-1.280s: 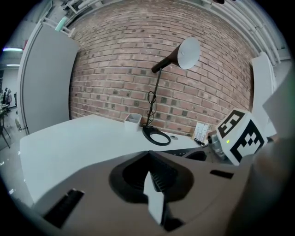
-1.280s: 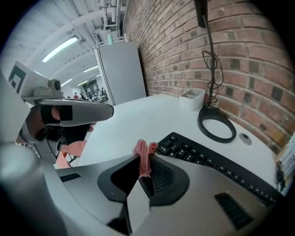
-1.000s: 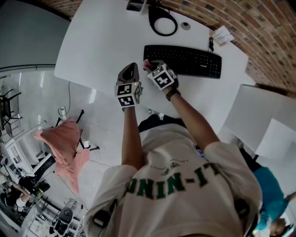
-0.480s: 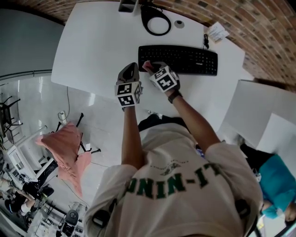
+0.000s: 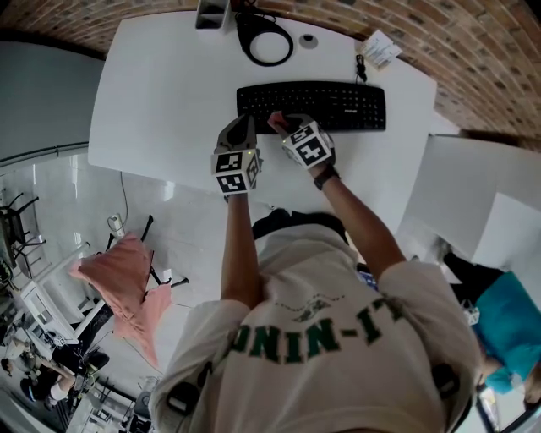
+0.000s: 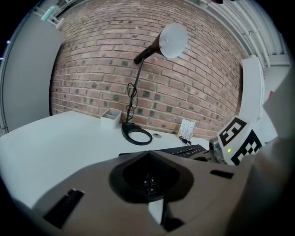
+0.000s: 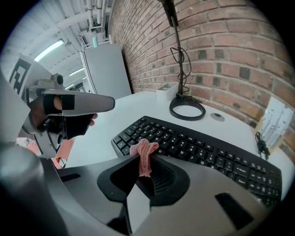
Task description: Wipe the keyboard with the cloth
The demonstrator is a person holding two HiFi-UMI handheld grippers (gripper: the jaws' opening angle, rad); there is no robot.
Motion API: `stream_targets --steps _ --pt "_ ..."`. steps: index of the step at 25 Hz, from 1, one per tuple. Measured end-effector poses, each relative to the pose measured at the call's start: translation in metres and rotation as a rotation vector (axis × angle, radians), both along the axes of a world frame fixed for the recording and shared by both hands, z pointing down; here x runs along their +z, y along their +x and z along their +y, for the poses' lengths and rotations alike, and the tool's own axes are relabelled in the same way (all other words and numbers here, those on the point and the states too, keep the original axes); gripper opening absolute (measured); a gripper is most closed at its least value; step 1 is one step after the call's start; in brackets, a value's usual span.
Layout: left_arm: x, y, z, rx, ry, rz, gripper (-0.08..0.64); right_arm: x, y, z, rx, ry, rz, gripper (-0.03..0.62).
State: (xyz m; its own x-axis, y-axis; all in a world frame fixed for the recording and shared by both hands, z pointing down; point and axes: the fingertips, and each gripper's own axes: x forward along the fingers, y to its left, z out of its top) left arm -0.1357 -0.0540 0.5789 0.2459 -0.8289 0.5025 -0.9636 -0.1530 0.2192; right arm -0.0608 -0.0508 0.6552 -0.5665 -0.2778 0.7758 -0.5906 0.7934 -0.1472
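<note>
The black keyboard (image 5: 311,105) lies on the white table (image 5: 161,93), also seen in the right gripper view as the keyboard (image 7: 203,150). My right gripper (image 5: 277,123) is shut on a small pink cloth (image 7: 144,156), which bunches out past the jaw tips over the keys near the keyboard's front left part. The cloth (image 5: 274,120) shows as a pink dab in the head view. My left gripper (image 5: 238,135) hovers just in front of the keyboard's left end, jaws together with nothing in them. In its own view the left gripper (image 6: 148,154) points toward the lamp.
Behind the keyboard stand a desk lamp with a ring base (image 5: 265,42), a white box (image 5: 213,14), a small round disc (image 5: 308,39) and a card with a coiled cable (image 5: 378,46). White panels (image 5: 473,194) stand at the right. The table's front edge is below the grippers.
The right gripper with the cloth has slid rightward along the keyboard's front rows. The head view has shifted, and the left gripper has stayed beside the right one.
</note>
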Motion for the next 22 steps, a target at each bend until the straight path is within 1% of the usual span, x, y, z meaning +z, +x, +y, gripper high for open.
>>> stream_targets --steps 7,11,17,22 --pt "0.002 0.034 -0.012 0.064 -0.004 0.003 -0.006 -0.003 0.043 -0.01 0.084 -0.015 -0.014 0.054" --pt "0.006 0.063 -0.018 0.11 -0.011 0.007 -0.006 -0.002 0.073 -0.013 0.126 -0.013 -0.017 0.054" --pt "0.006 0.104 -0.027 0.181 -0.009 0.006 -0.006 -0.002 0.107 -0.019 0.167 -0.002 -0.018 0.054" --pt "0.007 0.13 -0.032 0.209 -0.01 0.008 -0.006 -0.002 0.144 -0.024 0.216 0.003 -0.011 0.054"
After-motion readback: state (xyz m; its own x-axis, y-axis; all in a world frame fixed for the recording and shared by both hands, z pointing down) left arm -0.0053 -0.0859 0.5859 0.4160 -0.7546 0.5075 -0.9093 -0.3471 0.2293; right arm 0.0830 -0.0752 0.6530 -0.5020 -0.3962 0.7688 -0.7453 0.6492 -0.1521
